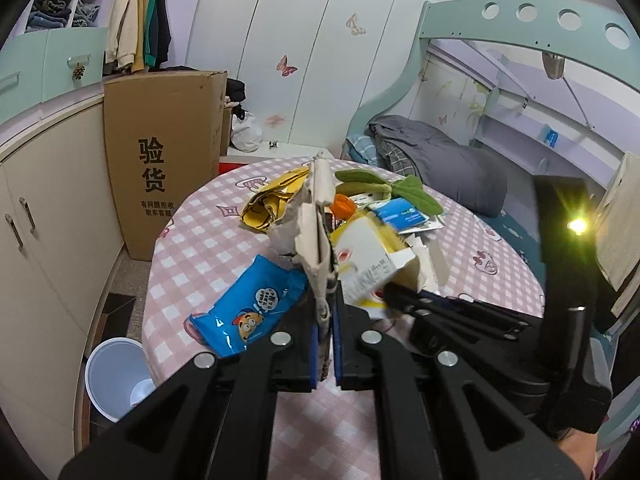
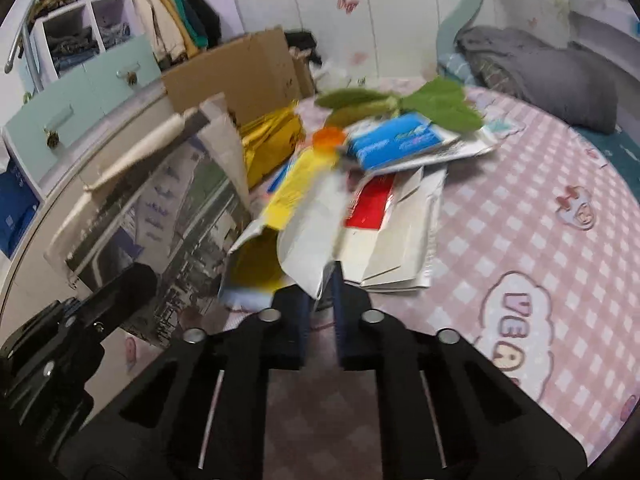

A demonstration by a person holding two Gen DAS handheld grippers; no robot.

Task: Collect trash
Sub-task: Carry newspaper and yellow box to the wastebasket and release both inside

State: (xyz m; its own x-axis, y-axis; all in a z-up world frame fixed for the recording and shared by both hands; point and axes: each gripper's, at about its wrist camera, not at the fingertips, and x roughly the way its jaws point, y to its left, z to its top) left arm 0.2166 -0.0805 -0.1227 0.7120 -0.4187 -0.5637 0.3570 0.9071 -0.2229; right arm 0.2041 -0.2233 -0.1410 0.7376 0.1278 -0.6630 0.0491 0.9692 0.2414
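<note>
The left gripper [image 1: 325, 322] clamps a crumpled newspaper [image 1: 316, 216] above the checked worktop [image 1: 192, 256]. The right gripper [image 2: 322, 300] pinches a white-and-yellow wrapper [image 2: 308, 232].

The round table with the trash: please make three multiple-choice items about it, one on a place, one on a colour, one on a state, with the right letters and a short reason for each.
1. Where is the white bin?
A. on the table
B. on the floor beside the table
C. on the bed

2. What colour is the snack wrapper with the cartoon face?
A. blue
B. red
C. green

3. What is the left gripper doing?
A. open above the table
B. shut on nothing
C. shut on a folded newspaper

Key:
1 B: the white bin stands on the floor below the rim of the table.
2 A: the snack wrapper is blue.
3 C: the left gripper clamps the folded newspaper, which stands up between its pads.
</note>
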